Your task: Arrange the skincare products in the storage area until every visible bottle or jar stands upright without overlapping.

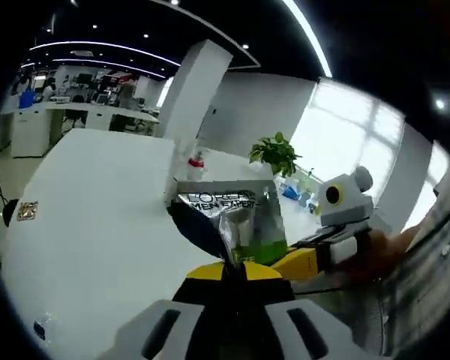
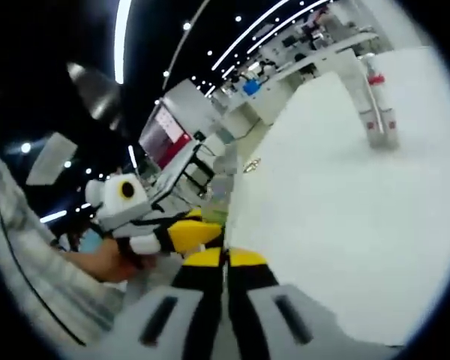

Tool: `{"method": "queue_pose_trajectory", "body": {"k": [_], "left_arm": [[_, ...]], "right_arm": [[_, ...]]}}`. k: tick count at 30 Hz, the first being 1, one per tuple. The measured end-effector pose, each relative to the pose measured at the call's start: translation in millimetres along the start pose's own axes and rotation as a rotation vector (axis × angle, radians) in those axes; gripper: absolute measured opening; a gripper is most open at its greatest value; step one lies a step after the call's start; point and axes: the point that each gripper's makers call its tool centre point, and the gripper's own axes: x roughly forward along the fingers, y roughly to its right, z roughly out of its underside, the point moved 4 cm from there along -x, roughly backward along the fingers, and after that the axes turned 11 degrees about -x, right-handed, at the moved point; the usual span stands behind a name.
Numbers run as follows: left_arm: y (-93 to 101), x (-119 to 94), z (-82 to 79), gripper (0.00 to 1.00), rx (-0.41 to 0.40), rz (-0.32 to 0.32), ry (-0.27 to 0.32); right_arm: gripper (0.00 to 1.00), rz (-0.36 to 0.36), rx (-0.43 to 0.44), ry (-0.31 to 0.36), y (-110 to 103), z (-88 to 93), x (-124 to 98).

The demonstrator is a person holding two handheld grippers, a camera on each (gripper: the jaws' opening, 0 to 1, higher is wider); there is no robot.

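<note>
Silver pouch (image 1: 236,221) — pinched by left gripper (image 1: 236,270) above white table (image 1: 90,225).

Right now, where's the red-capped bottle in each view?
Left gripper view: the red-capped bottle stands above centre, at the far side of the white table, just above the held pouch.
Right gripper view: upper right, far across the table.
Shared landmark: the small patterned tag at the table's edge.

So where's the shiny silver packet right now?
In the left gripper view, the silver packet is pinched in the left gripper, over the white table, with the right gripper touching it from the right.
</note>
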Motion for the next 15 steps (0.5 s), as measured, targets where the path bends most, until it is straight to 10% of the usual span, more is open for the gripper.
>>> {"method": "queue_pose_trajectory", "body": {"k": [10,15], "left_arm": [[-12.5,-9,-23.9,0.59,-0.172,0.055,0.166],[-4.4,-8,-15.6,0.59,-0.296,0.210,0.085]], "right_arm": [[0.00,-0.068,0.100,0.078,-2,-10.6,-13],[0.00,-0.134,0.143,0.162,-8,-22.9,-21]]}}
